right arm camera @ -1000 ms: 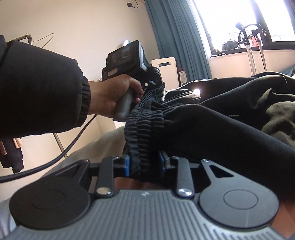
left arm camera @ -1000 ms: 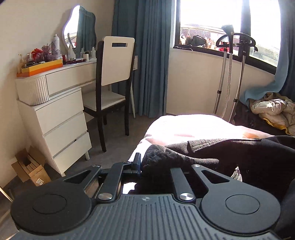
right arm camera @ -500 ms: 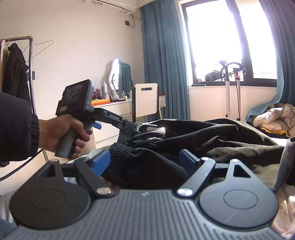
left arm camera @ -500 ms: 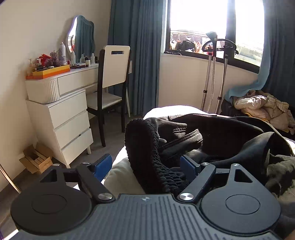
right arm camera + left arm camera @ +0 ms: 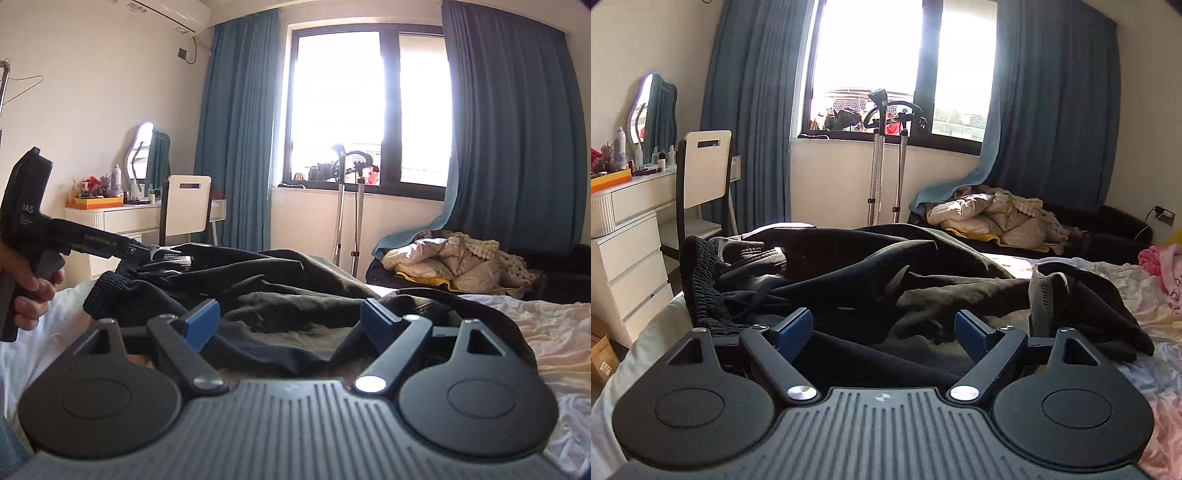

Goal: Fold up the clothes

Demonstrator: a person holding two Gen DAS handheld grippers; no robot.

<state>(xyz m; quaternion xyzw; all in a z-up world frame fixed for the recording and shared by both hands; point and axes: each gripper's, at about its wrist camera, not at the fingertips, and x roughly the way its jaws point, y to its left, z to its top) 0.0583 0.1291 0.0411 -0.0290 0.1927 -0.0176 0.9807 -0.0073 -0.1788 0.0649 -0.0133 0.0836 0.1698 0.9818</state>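
A crumpled black garment [image 5: 886, 266] [image 5: 258, 280] lies across the bed [image 5: 1145, 295], its ribbed elastic waistband [image 5: 701, 288] [image 5: 107, 295] at the left edge. My left gripper [image 5: 882, 328] hovers just short of the cloth, its jaws opening wide with only the lying fabric below the blue pads [image 5: 794, 328]. My right gripper [image 5: 290, 321] is open in the same way, nothing pinched between its pads [image 5: 378, 321]. In the right wrist view a hand [image 5: 26, 299] holds the left gripper's body [image 5: 92, 243], whose fingers point over the waistband.
A white dresser [image 5: 628, 236] and a chair [image 5: 705, 177] stand left of the bed. A garment steamer stand [image 5: 886, 155] is by the window. Beige jackets [image 5: 997, 218] lie piled on a dark couch. Pink cloth [image 5: 1163, 266] is at the right, a cardboard box [image 5: 600, 354] on the floor.
Both grippers let go of the waistband, opened wide and drew back. The garment dropped flat onto the bed and both views swung right toward the window.
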